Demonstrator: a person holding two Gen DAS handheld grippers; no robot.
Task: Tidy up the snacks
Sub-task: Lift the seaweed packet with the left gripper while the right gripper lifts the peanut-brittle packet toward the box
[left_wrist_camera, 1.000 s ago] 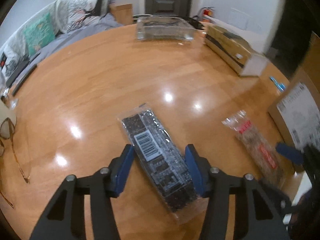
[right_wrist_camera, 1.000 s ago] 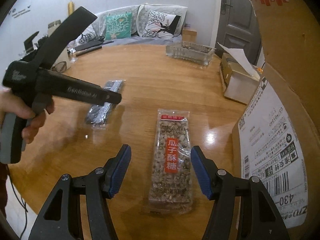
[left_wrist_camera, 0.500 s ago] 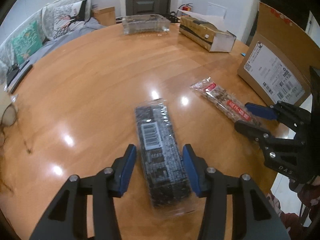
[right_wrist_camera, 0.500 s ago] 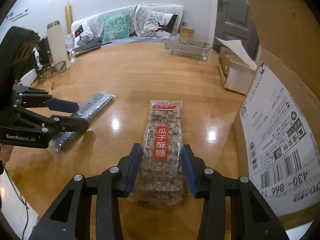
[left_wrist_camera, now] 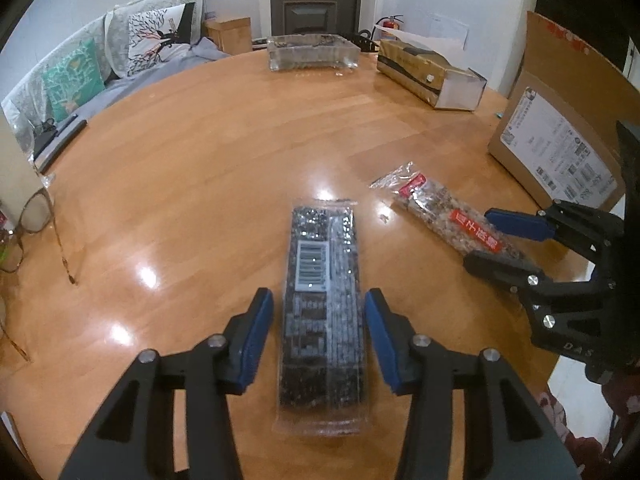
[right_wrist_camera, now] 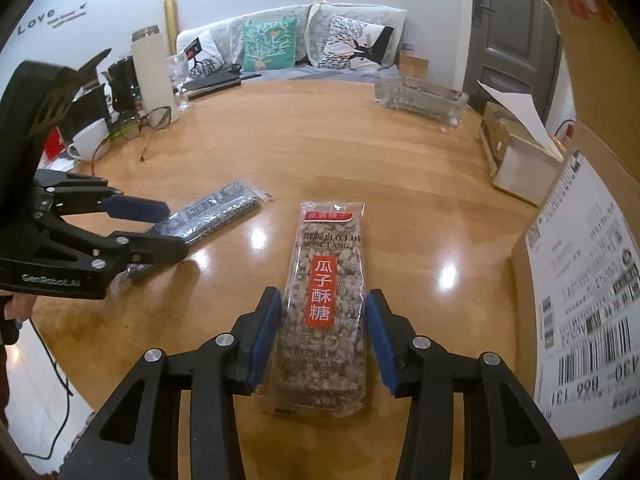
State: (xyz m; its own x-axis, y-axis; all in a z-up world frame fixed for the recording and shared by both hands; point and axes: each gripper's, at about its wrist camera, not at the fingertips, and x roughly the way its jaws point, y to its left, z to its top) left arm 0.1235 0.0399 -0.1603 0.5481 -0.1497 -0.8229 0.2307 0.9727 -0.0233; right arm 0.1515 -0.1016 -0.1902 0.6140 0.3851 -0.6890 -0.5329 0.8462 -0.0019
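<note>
Snacks are being picked up, one for each hand, so this looks like the grabbing step. The left gripper [left_wrist_camera: 319, 334] has its blue pads on either side of the dark snack pack [left_wrist_camera: 322, 320], which lies flat on the round wooden table [left_wrist_camera: 200, 184]. Its jaws are closing, but a thin gap shows on each side, so they do not squeeze the pack yet. The right gripper [right_wrist_camera: 320, 332] sits around the seed candy pack [right_wrist_camera: 326, 308], also flat on the table. Its pads are right at the wrapper's edges and its jaws are opening a little; whether they press on it cannot be told for sure.

Next, each gripper probably needs a firm squeeze and then a lift toward a place to put the snacks, maybe the clear tray [left_wrist_camera: 312, 53] at the far side or the cardboard box [right_wrist_camera: 580, 260] just to the right.

Both packs are long, flat bars in shiny, crinkly plastic. The dark one has a white barcode sticker. The other looks bumpy with seeds and has a red label. The table is smooth and glossy, so a pack could slide.
</note>
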